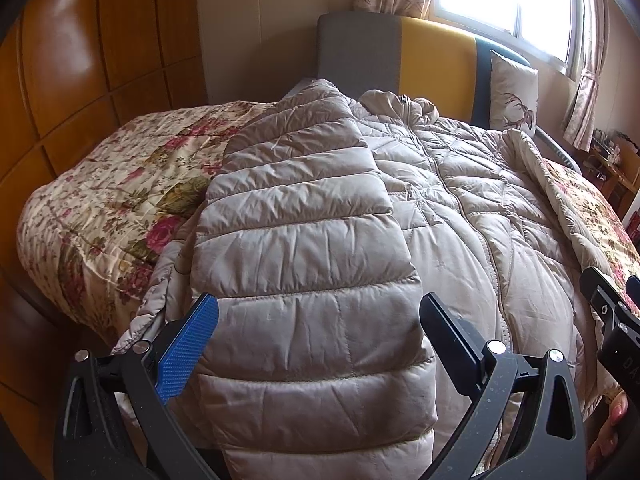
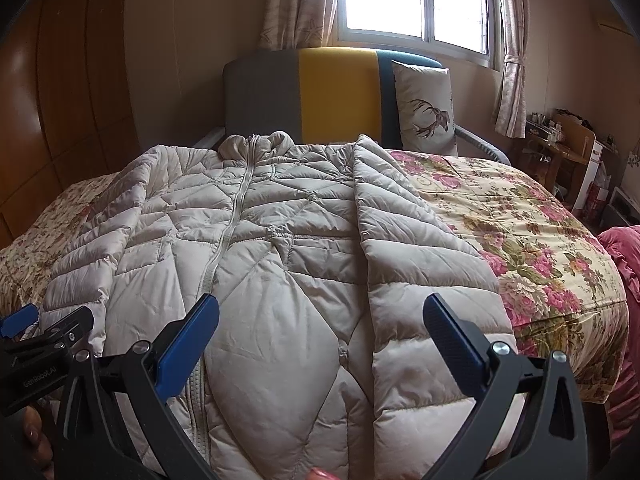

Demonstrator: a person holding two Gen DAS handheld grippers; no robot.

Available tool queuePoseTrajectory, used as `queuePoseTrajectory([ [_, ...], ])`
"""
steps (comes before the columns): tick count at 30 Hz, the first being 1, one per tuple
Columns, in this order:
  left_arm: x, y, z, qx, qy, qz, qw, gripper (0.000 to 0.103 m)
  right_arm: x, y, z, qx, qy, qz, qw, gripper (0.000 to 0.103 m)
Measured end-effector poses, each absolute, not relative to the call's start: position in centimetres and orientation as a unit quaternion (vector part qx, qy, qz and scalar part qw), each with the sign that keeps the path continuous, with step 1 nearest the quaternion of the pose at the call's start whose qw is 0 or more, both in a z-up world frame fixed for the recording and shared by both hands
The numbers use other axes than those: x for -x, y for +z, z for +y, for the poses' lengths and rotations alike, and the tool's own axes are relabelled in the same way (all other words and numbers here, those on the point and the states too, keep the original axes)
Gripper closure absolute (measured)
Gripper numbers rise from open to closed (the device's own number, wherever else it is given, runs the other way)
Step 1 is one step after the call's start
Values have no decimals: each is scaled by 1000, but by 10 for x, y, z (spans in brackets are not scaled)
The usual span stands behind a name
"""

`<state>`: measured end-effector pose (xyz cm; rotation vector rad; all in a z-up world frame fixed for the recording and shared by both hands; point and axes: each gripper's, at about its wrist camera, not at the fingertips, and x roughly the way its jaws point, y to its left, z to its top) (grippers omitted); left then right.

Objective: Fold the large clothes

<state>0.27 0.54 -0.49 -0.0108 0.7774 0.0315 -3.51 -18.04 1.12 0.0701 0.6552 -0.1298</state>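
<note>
Your beige puffer jacket (image 2: 256,248) lies front up, zipped, on the floral bedspread (image 2: 520,240), collar toward the headboard (image 2: 336,92), both sleeves folded in over the body. Your left gripper (image 1: 320,344) gapes wide above the left sleeve (image 1: 304,240); your right gripper (image 2: 320,344) is equally wide, grasping nothing.

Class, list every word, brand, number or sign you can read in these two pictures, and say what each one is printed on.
"GenRoboAI": white lettering on the black body of the left tongs, seen from the right wrist view; the last letters are hard to make out.
"DA": partial pale lettering on the black body of the right tongs, cut off by the frame edge.
Red and white box by the wooden desk: print too small to read.
</note>
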Motion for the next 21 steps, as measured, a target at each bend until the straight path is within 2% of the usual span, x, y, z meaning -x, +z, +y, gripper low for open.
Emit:
queuePoseTrajectory([
  [21,-3,-5,8,3,17,379,925,4,31,9,-180,-32,-60,327,942,2],
])
